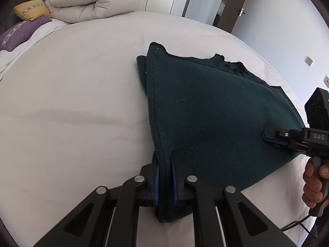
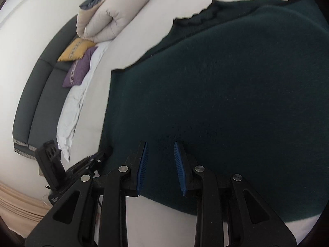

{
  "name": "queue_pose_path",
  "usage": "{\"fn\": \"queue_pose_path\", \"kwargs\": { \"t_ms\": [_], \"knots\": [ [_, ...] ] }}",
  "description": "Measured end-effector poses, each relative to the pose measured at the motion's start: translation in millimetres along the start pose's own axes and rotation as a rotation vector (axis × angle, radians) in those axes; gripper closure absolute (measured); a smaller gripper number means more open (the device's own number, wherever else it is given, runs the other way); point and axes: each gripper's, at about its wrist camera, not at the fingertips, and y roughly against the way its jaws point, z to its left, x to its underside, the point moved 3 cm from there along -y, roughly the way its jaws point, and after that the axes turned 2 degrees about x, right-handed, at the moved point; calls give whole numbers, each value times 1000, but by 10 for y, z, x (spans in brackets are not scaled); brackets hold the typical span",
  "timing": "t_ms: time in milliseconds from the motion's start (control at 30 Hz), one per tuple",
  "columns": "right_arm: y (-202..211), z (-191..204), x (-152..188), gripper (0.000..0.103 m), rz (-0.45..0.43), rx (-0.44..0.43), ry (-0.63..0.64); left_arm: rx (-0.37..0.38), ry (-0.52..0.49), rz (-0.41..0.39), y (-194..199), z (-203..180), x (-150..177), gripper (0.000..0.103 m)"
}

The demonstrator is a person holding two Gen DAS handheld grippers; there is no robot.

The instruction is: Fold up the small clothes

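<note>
Left wrist cam: my left gripper (image 1: 165, 177) is pinched tight on the near corner of the dark green sweater (image 1: 216, 119), several stacked layers between the blue pads. The sweater lies folded on the white bed (image 1: 72, 103), the rolled duvet (image 1: 92, 2) far left. The right gripper (image 1: 267, 136) sits at its right edge.

Right wrist cam: my right gripper (image 2: 160, 168) has its jaws spread apart over the sweater (image 2: 226, 92), holding nothing.

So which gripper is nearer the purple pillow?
Left. The left gripper clamps the dark green garment on the side facing the purple pillow; the right gripper straddles the opposite edge.
</note>
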Motion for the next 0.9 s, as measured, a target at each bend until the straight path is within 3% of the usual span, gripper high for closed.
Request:
{"fn": "queue_pose_path", "kwargs": {
  "t_ms": [133, 167, 267, 333, 367, 433, 467, 533, 567, 633, 733, 767, 833, 900],
  "knots": [
    [306, -483, 17, 82, -124, -47, -113, 1, 11, 1, 8, 11, 4, 92],
    [465, -647, 35, 84, -169, -23, -142, -1, 12, 0, 5, 13, 4, 91],
    [1019, -1179, 146, 101, -302, 112, -266, -26, 10, -13, 22, -2, 3, 86],
    [1397, -1405, 258, 102, -393, 189, -352, -64, -6, -28, 86, -37, -13, 84],
    [1571, -1455, 321, 96, -440, 226, -391, -86, -18, -48, 154, -73, -34, 84],
    [1754, -1412, 409, 94, -485, 288, -418, -98, -49, -115, 338, -185, -99, 84],
    [1749, -1314, 418, 94, -472, 272, -399, -65, -56, -148, 425, -249, -129, 83],
    [1576, -1012, 370, 94, -417, 181, -327, 79, -68, -193, 517, -417, -171, 80],
    [1411, -815, 323, 94, -369, 126, -281, 162, -69, -183, 498, -501, -174, 72],
    [1051, -439, 233, 94, -279, 21, -198, 238, -78, -156, 367, -642, -141, 62],
    [484, -50, 139, 94, -145, -82, -146, 200, -102, -40, -40, -716, -36, 61],
    [280, 3, 125, 94, -108, -77, -147, 174, -99, -11, -129, -680, -2, 69],
    [22, -47, 134, 94, -67, -3, -162, 135, -89, -7, -127, -611, -14, 79],
    [12, -207, 130, 95, -92, -72, -212, 86, -96, -2, -95, -575, -25, 79]
  ]
}}
